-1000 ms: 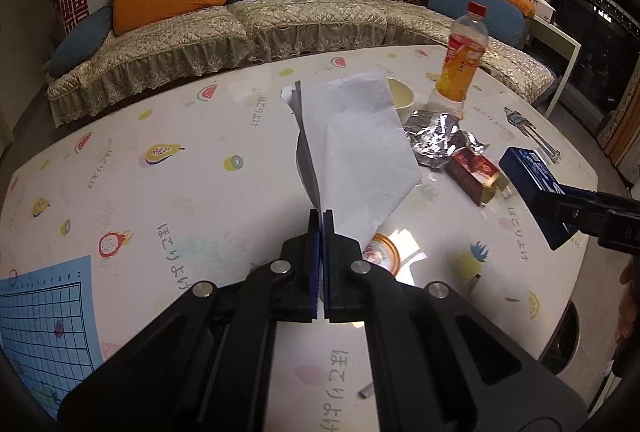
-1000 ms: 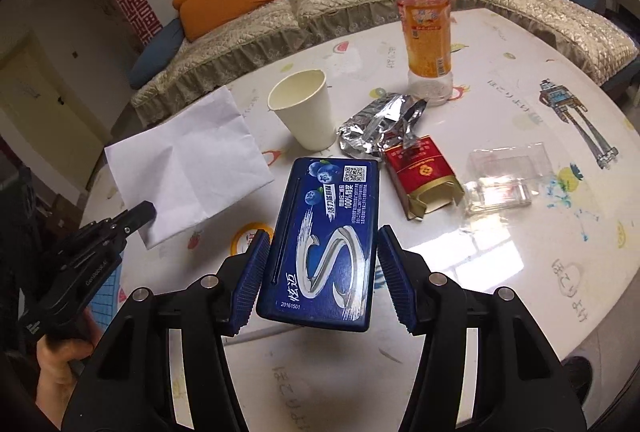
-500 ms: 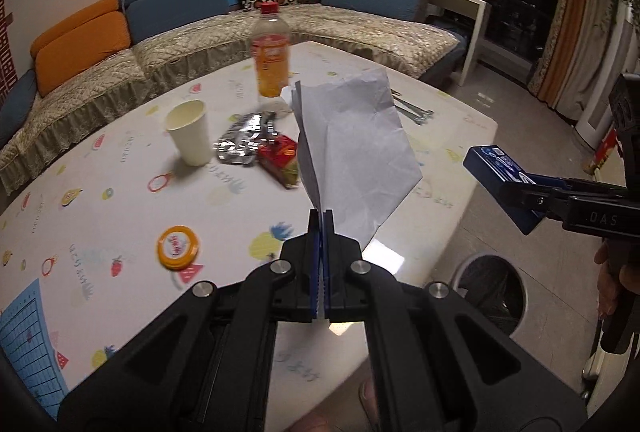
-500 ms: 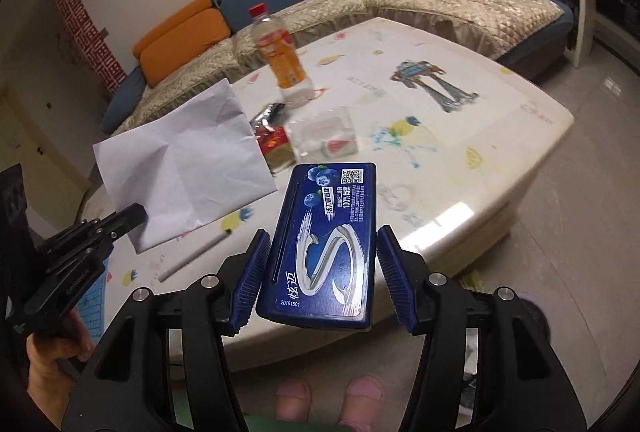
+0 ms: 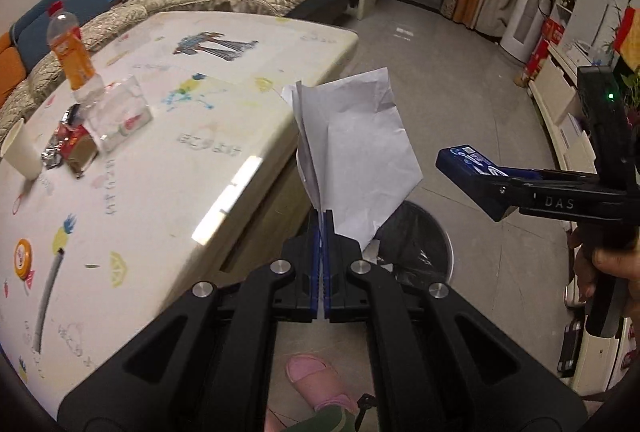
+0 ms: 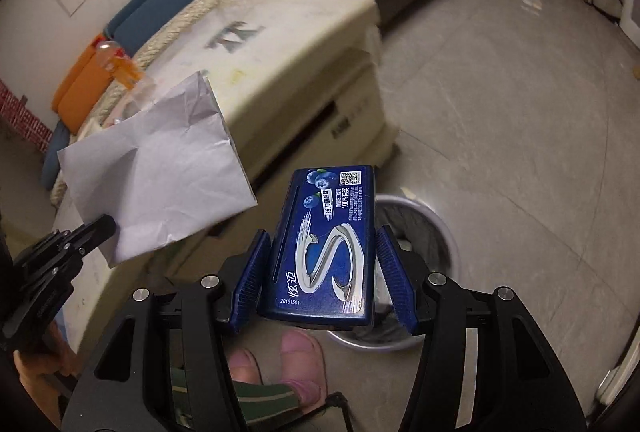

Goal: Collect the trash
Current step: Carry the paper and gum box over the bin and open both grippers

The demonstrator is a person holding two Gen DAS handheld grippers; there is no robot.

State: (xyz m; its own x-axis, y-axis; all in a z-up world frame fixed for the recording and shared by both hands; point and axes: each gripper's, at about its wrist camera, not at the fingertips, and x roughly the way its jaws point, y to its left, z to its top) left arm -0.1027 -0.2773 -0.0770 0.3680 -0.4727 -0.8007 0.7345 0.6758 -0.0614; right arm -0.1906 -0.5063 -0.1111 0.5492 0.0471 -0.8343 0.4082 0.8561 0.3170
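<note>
My left gripper (image 5: 321, 228) is shut on a creased white sheet of paper (image 5: 356, 155), which stands up from its pads over the floor beside the table. The paper (image 6: 156, 171) also shows at the left of the right wrist view. My right gripper (image 6: 325, 256) is shut on a flat blue gum box (image 6: 326, 248) with a silver S on it. The box (image 5: 472, 171) shows at the right of the left wrist view. Below both grippers stands a round trash bin (image 6: 436, 232) with a dark liner (image 5: 416, 240), partly hidden by the paper and the box.
The white table (image 5: 168, 167) at the left carries an orange drink bottle (image 5: 74, 51), a paper cup (image 5: 20, 151), foil, a red pack (image 5: 78, 147), a clear plastic wrapper (image 5: 120, 111) and a pen (image 5: 50, 296). Pink slippers (image 6: 300, 356) stand close to the bin. Sofas line the far side.
Both grippers have swung from above the table, off its edge, to above the trash bin on the floor. Each keeps its hold, the left on the paper and the right on the box.
</note>
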